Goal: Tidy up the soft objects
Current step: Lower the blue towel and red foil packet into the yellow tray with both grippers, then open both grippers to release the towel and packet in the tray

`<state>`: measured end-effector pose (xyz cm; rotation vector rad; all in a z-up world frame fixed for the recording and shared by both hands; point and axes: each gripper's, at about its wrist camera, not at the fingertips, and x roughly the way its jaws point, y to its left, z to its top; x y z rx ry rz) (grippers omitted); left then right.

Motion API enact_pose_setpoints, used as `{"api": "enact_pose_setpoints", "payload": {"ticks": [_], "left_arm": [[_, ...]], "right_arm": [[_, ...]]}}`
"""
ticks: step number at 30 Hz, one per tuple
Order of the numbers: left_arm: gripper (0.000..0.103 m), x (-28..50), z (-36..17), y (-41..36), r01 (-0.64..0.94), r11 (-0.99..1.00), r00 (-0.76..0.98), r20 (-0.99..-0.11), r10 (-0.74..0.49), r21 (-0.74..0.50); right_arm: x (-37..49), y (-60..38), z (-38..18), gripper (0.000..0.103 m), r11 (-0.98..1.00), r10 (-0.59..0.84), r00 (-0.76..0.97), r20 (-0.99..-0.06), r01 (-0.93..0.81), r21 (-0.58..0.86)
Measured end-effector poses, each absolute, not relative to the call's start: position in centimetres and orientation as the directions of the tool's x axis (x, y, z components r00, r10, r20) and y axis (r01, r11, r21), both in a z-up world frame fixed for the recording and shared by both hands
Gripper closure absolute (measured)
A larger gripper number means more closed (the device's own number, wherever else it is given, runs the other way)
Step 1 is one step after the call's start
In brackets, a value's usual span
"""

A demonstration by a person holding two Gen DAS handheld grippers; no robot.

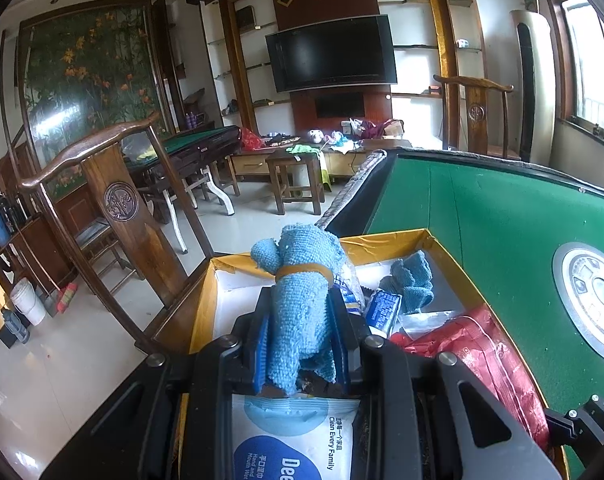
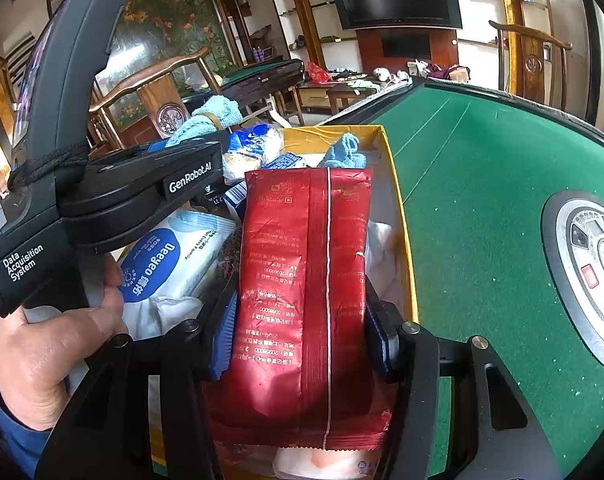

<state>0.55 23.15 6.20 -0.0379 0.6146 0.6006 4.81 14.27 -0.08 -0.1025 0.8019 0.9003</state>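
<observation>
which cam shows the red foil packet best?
Right wrist: the red foil packet fills the frame centre, gripped between the right gripper pads, back print readable. Left wrist catches only a crumpled part beside the left gripper.

Green felt table (image 1: 482, 208), carved wooden chair (image 1: 114, 196), wall television (image 1: 330, 52)

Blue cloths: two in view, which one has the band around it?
The rolled blue cloth clamped in the left gripper has a tan band near its top. The loose blue cloth lying in the box has none.

Home living room, wall television (image 1: 331, 53), carved wooden chairs (image 1: 114, 196), green mahjong table (image 1: 482, 208)
</observation>
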Motion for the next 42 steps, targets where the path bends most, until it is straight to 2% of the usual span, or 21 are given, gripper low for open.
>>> {"api": "enact_pose_setpoints", "payload": {"ticks": [17,19,26,30,33,42], "left_arm": [[0.075,0.6,6.0,23.9,-0.533,0.832,0.642,-0.566,0.517,0.155],[0.072,0.6,6.0,24.0,-0.534,0.831,0.641,-0.567,0.518,0.157],[0.055,0.5,5.9,23.9,-0.534,0.83,0.638,-0.566,0.522,0.163],[0.05,0.2,5.8,24.3,-0.534,0.829,0.637,-0.566,0.524,0.167],[0.045,0.3,5.8,24.3,-0.529,0.831,0.637,-0.567,0.522,0.171],[0.038,0.4,5.9,24.3,-0.531,0.828,0.635,-0.564,0.528,0.179]], "right_arm": [[4.4,14.1,-0.2,0.047,0.641,0.654,0.369,-0.66,-0.734,0.225],[4.5,14.0,-0.2,0.046,0.64,0.654,0.37,-0.66,-0.735,0.222],[4.4,13.8,-0.2,0.046,0.643,0.652,0.374,-0.66,-0.734,0.219],[4.5,13.7,-0.2,0.045,0.643,0.65,0.375,-0.661,-0.734,0.216],[4.4,13.9,-0.5,0.04,0.645,0.638,0.373,-0.674,-0.737,0.202],[4.8,13.6,-0.3,0.036,0.645,0.627,0.372,-0.684,-0.74,0.189]]}}
